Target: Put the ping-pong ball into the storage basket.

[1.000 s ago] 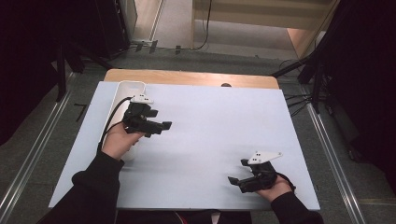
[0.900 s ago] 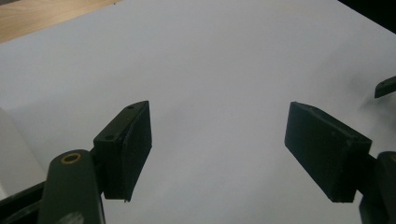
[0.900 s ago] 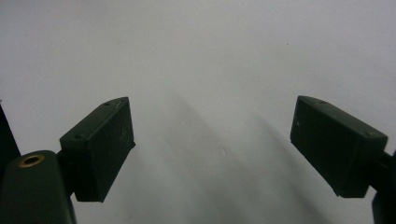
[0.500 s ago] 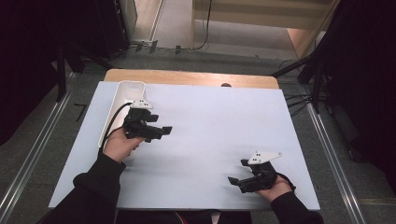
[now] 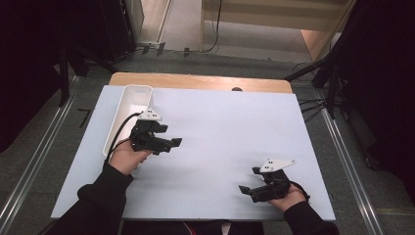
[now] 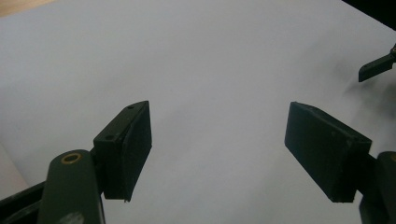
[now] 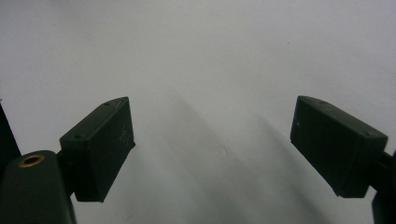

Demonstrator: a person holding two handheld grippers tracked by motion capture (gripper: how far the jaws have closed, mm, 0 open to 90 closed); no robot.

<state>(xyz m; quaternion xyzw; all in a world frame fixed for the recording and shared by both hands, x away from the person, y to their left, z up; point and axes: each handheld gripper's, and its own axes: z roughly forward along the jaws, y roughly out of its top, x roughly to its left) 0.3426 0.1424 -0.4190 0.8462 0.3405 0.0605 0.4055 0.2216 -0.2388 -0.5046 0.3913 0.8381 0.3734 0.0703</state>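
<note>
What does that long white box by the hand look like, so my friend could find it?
Look at the pale blue table, then its far left edge. The tray lies there lengthwise, just behind the left gripper. It is white, narrow, open-topped with rounded corners, unlike the black grippers.

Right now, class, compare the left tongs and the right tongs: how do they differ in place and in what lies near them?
The left tongs hover at the table's left side, next to the white tray; the right tongs sit at the near right edge, with bare white table around them. The left tongs point toward the table's right; the right tongs point toward its left. Both stand open, holding nothing.
</note>
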